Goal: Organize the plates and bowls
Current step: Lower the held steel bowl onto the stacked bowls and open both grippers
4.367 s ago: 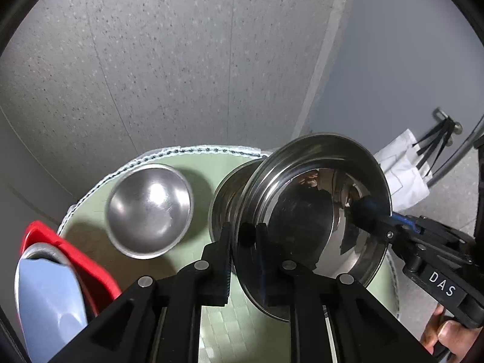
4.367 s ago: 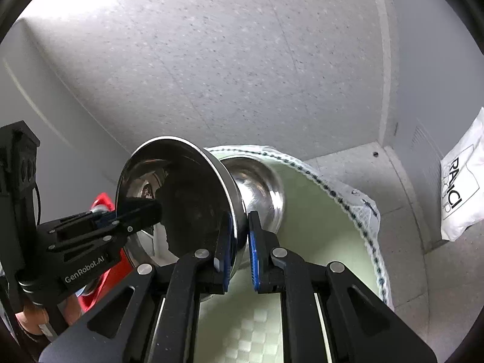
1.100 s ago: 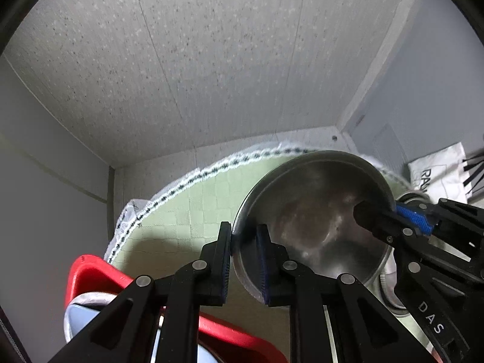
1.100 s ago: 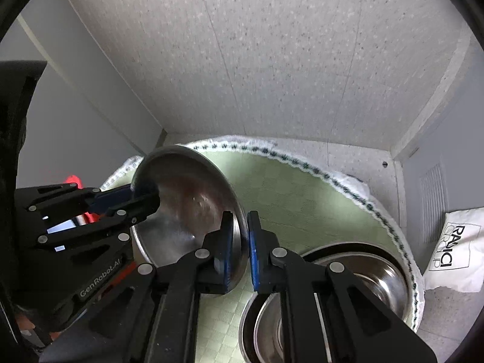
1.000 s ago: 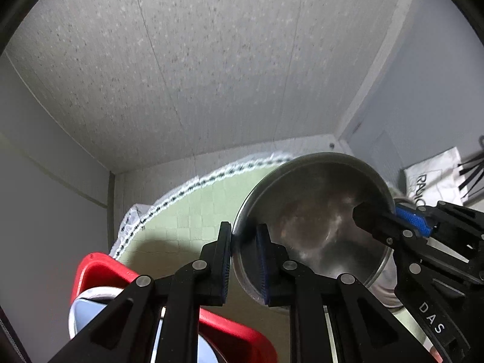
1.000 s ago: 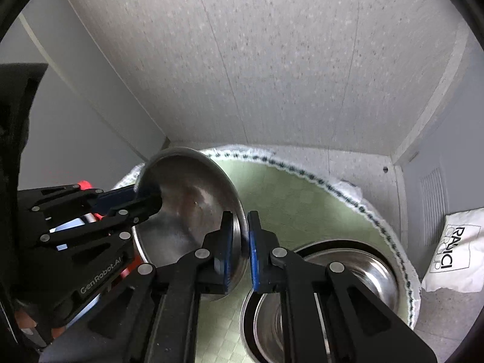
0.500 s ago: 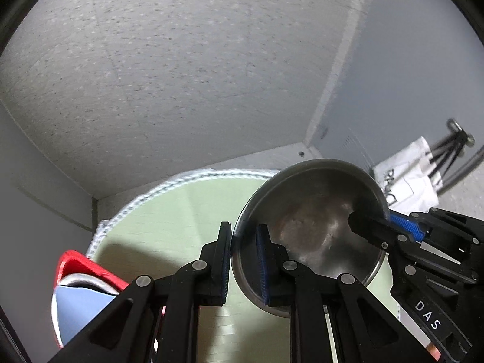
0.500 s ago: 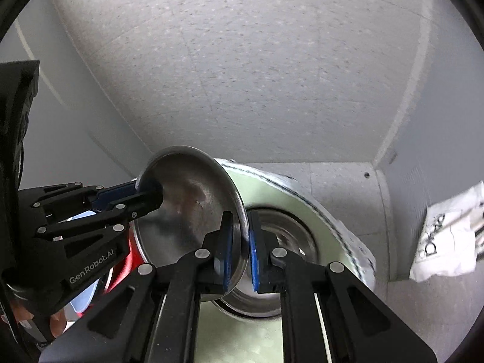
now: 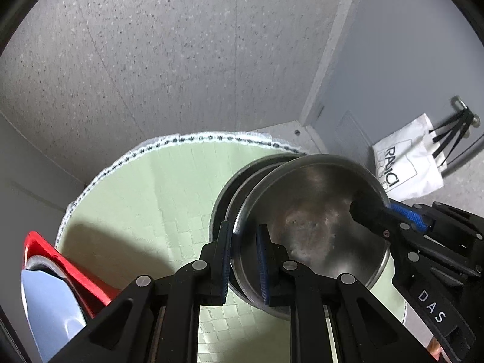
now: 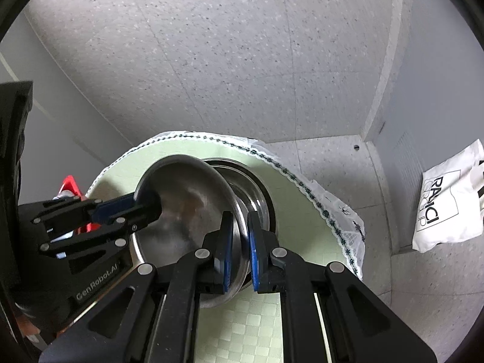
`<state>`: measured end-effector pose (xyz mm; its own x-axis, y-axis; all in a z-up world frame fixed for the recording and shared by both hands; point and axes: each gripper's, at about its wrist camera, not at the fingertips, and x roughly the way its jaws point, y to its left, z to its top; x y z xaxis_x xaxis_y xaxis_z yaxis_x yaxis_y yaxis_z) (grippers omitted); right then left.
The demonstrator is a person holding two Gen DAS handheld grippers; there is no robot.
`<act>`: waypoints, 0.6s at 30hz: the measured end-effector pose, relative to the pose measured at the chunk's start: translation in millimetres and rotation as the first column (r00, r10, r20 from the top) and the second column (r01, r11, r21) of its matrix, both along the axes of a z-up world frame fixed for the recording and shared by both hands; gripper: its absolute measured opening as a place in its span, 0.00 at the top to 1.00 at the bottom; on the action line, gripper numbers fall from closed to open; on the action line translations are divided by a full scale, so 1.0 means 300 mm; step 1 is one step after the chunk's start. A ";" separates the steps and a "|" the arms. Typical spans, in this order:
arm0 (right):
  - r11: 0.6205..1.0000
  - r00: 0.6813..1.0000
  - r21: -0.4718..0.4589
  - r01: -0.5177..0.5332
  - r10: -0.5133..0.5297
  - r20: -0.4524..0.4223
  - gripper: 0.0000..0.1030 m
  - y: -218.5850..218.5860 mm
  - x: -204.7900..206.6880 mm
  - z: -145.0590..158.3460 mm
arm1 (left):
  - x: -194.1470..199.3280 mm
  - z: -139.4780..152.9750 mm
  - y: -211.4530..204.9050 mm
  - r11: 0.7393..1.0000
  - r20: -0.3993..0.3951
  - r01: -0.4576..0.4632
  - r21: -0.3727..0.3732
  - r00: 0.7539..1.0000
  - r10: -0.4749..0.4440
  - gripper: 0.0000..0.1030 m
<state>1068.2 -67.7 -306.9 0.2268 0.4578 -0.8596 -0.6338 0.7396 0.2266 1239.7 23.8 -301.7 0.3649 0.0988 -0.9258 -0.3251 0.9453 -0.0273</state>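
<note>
A steel bowl (image 9: pixel 314 227) is held by its rim between both grippers, just above a stack of larger steel bowls (image 9: pixel 242 175) on the round green table (image 9: pixel 157 199). My left gripper (image 9: pixel 243 260) is shut on the bowl's near rim. My right gripper (image 10: pixel 240 245) is shut on the opposite rim of the same bowl (image 10: pixel 184 211), and the stack (image 10: pixel 254 187) shows behind it. Each gripper shows in the other's view, the right one (image 9: pixel 378 214) and the left one (image 10: pixel 142 208).
A red container (image 9: pixel 72 269) with a pale blue dish (image 9: pixel 48 311) stands at the table's left edge. A white paper bag (image 10: pixel 447 205) lies on the floor to the right, against the grey wall. The tablecloth's lace edge (image 10: pixel 332 208) hangs over the rim.
Both grippers have carried the bowl to the right and lowered it over the stack of steel bowls. Both stay shut on its rim.
</note>
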 end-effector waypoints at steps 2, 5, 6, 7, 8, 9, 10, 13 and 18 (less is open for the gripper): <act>1.000 1.000 -0.003 0.004 -0.004 0.003 0.91 0.003 0.002 -0.011 | 0.011 -0.015 0.006 1.000 -0.001 -0.008 0.002 1.000 0.008 0.88; 1.000 1.000 -0.019 0.002 -0.002 0.017 0.91 0.017 -0.009 -0.022 | 0.023 -0.033 -0.005 1.000 -0.004 -0.006 0.009 1.000 0.006 0.88; 1.000 1.000 -0.025 0.002 -0.001 0.021 0.91 0.022 -0.009 -0.025 | 0.027 -0.040 -0.006 1.000 -0.005 -0.007 0.006 1.000 0.007 0.88; 1.000 1.000 -0.029 0.003 -0.003 0.019 0.91 0.025 -0.007 -0.031 | 0.033 -0.046 -0.003 1.000 -0.005 -0.010 0.002 1.000 0.010 0.88; 1.000 1.000 -0.027 0.005 -0.004 0.015 0.91 0.019 0.001 -0.038 | 0.029 -0.049 -0.007 1.000 -0.005 -0.010 -0.003 1.000 0.010 0.88; 1.000 1.000 -0.024 0.007 -0.006 0.013 0.91 0.017 0.002 -0.043 | 0.031 -0.053 -0.008 1.000 -0.001 -0.009 -0.012 1.000 0.009 0.88; 1.000 1.000 -0.024 0.007 -0.007 0.011 0.88 0.016 0.004 -0.047 | 0.024 -0.062 -0.012 1.000 0.004 -0.002 -0.025 1.000 0.002 0.88; 1.000 1.000 -0.023 0.008 -0.008 0.010 0.83 0.018 -0.001 -0.055 | 0.023 -0.071 -0.017 0.999 0.014 0.008 -0.037 1.000 -0.007 0.87; 1.000 1.000 0.012 0.026 -0.026 0.012 0.65 -0.007 -0.005 -0.031 | -0.001 -0.045 -0.005 0.999 0.057 0.015 -0.048 0.998 -0.013 0.80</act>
